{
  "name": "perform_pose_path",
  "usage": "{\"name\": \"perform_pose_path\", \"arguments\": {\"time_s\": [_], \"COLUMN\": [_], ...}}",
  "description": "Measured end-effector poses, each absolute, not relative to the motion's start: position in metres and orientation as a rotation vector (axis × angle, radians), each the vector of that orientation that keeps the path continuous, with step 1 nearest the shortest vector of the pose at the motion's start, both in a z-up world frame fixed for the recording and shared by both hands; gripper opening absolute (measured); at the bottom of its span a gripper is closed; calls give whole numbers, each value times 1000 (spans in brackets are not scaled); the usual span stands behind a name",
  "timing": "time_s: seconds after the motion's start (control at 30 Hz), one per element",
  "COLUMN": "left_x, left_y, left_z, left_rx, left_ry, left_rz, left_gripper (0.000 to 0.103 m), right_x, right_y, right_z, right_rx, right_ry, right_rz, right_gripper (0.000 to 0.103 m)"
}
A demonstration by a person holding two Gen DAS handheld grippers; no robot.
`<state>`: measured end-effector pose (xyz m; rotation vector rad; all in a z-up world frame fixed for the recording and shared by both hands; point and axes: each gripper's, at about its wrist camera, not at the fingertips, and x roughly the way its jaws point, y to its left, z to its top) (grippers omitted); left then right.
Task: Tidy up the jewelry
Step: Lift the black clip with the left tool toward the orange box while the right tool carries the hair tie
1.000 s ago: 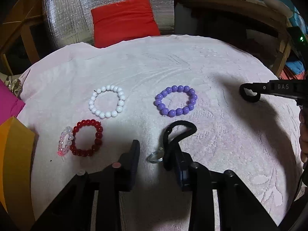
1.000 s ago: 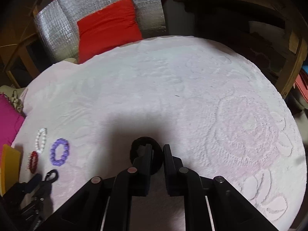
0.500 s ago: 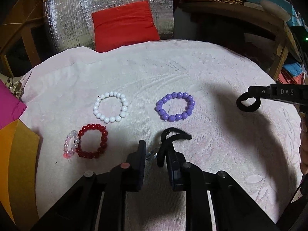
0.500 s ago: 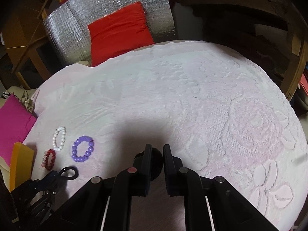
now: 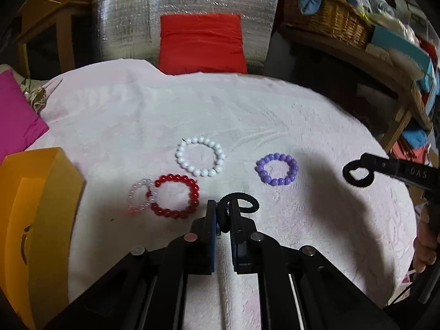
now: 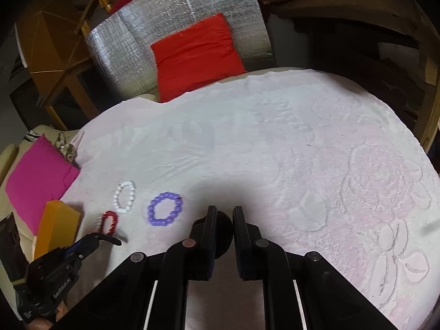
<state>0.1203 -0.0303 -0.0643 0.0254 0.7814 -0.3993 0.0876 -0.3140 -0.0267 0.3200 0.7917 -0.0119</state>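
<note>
My left gripper (image 5: 222, 206) is shut on a black cord band (image 5: 242, 202), lifted above the pink cloth (image 5: 275, 115). A white bead bracelet (image 5: 200, 156), a purple one (image 5: 276, 169), a red one (image 5: 175, 199) and a clear pink one (image 5: 140, 196) lie on the cloth ahead. My right gripper (image 6: 223, 213) is shut on a black hair tie (image 6: 223, 229); it shows at the right of the left wrist view (image 5: 357, 174). The purple (image 6: 165, 208), white (image 6: 125, 196) and red (image 6: 107, 222) bracelets lie to its left.
An orange box (image 5: 35, 220) stands at the cloth's left edge, beside a magenta cushion (image 5: 16, 115). A red cushion (image 5: 202, 44) leans on a silver foil panel (image 5: 129, 13) behind. A wicker basket (image 5: 327, 19) sits on a shelf at the right.
My left gripper closed on the black cord band and lifted it off the cloth. Both grippers rose and pulled back, so the bracelets look farther away.
</note>
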Motion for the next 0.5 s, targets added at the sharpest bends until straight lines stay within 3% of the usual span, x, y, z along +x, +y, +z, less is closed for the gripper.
{"name": "perform_pose_path", "arguments": {"time_s": [0.5], "left_x": [59], "left_y": [33], "left_z": [-10], "left_rx": [-45], "left_ry": [630], "left_rz": [-312], "left_gripper": [9], "right_x": [74], "right_y": [-234], "right_z": [0], "right_rx": [296], "right_ry": [726], "right_rz": [193], "right_gripper": [13]}}
